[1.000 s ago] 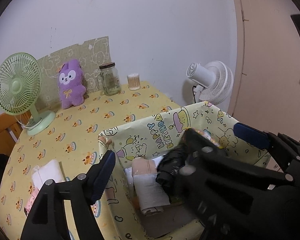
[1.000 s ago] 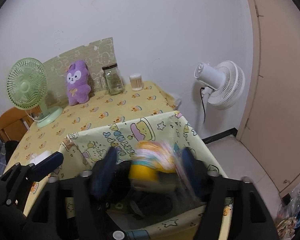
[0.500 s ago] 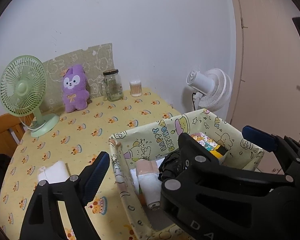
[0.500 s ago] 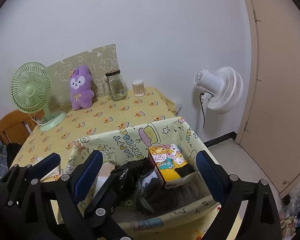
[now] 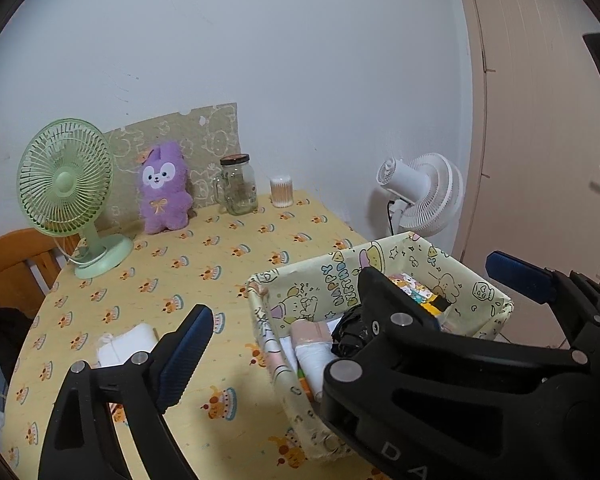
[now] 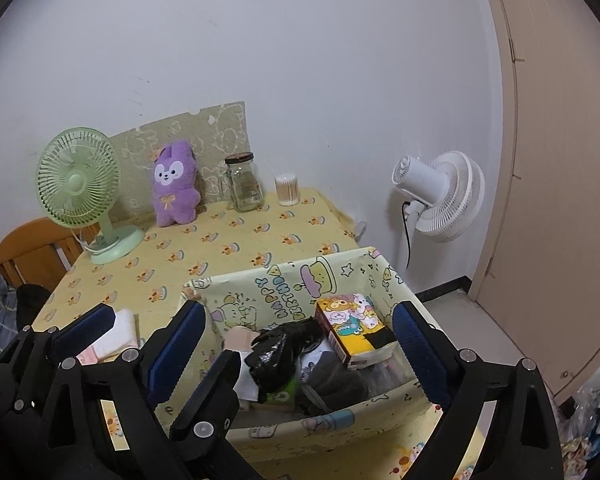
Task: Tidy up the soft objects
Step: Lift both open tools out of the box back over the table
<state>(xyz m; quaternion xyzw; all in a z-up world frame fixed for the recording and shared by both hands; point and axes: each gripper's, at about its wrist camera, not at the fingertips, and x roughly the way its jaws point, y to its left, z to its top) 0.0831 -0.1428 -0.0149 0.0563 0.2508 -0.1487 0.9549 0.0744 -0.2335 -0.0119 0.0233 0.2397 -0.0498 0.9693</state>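
1. Both tools hang over the near edge of the table and neither one grips anything. The right gripper [image 6: 300, 340] has its jaws spread wide above the fabric bin [image 6: 284, 280], nothing between the blue pads.
2. The left gripper [image 5: 348, 304] is spread wide as well, one finger over the tablecloth, the other out past the bin's far corner.
3. Inside the bin: the cartoon tissue pack [image 6: 356, 330] lies tilted against the right wall, a crumpled black bag [image 6: 276, 350] sits in the middle, and a rolled pink-and-white cloth [image 5: 314, 340] lies at the left end.
4. Out on the table [image 5: 228, 248], just left of the bin, waits a folded white cloth [image 5: 126, 342]. My read is that this one goes next.
5. Handling call: it looks light and limp, so it should sag and unfold if pinched by a corner. Better to bite across the thick folded middle, through all the layers.
6. Grip should be easy on fabric; the risk is snagging the tablecloth underneath along with it.
7. The purple plush [image 6: 176, 190] stands at the back against the wall, between the green fan [image 6: 80, 192] and the glass jar [image 6: 246, 184]. It looks squashy and light, best taken round the belly, keeping clear of the breakable jar.
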